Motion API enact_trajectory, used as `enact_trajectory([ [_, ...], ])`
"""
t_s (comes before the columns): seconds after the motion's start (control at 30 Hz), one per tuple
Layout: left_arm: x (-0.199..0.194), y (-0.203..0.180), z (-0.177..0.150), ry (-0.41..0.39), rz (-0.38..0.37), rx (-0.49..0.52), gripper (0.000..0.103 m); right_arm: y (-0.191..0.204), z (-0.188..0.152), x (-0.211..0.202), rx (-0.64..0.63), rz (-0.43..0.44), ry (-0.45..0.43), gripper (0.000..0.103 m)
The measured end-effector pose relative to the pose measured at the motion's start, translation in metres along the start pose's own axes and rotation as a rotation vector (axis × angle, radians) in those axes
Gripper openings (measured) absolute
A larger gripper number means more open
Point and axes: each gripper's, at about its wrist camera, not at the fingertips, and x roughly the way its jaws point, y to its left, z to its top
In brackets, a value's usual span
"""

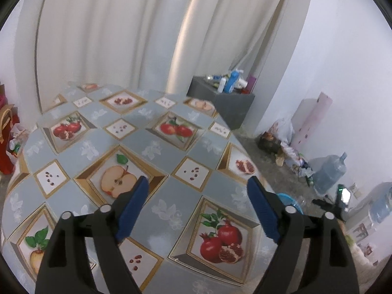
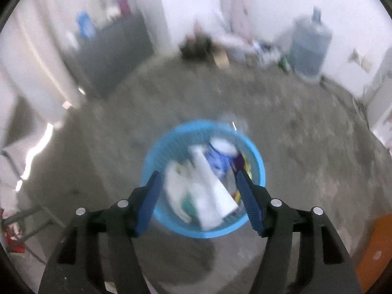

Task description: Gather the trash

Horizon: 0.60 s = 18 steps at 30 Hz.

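In the right wrist view a round blue basket (image 2: 254,156) stands on the concrete floor, holding a white carton (image 2: 210,188), a white bag (image 2: 176,183) and a blue-and-white container (image 2: 220,154). My right gripper (image 2: 198,175) hangs open above the basket with nothing pressed between its blue pads; the picture is blurred. In the left wrist view my left gripper (image 1: 197,183) is open over a table (image 1: 156,134) covered with a fruit-patterned cloth, nothing between its fingers. No loose trash shows on the cloth. The blue basket's rim (image 1: 286,199) peeks past the table's right edge.
A grey cabinet (image 1: 220,105) with bottles stands behind the table by white curtains. A big water jug (image 1: 330,171) and clutter line the right wall. Red bags (image 1: 7,142) sit left of the table. An orange object (image 2: 374,252) lies at the lower right of the floor.
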Motion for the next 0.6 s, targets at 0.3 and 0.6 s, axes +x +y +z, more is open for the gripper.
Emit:
enact_trajectory([
  [0.3, -0.067, -0.013, 0.000, -0.156, 0.155, -0.015, 0.097, 0.109, -0.021, -0.182, -0.248, 0.234, -0.369, 0.095],
  [0.6, -0.102, -0.035, -0.024, -0.234, 0.376, 0.037, 0.097, 0.193, -0.074, -0.265, -0.360, 0.458, -0.412, 0.095],
])
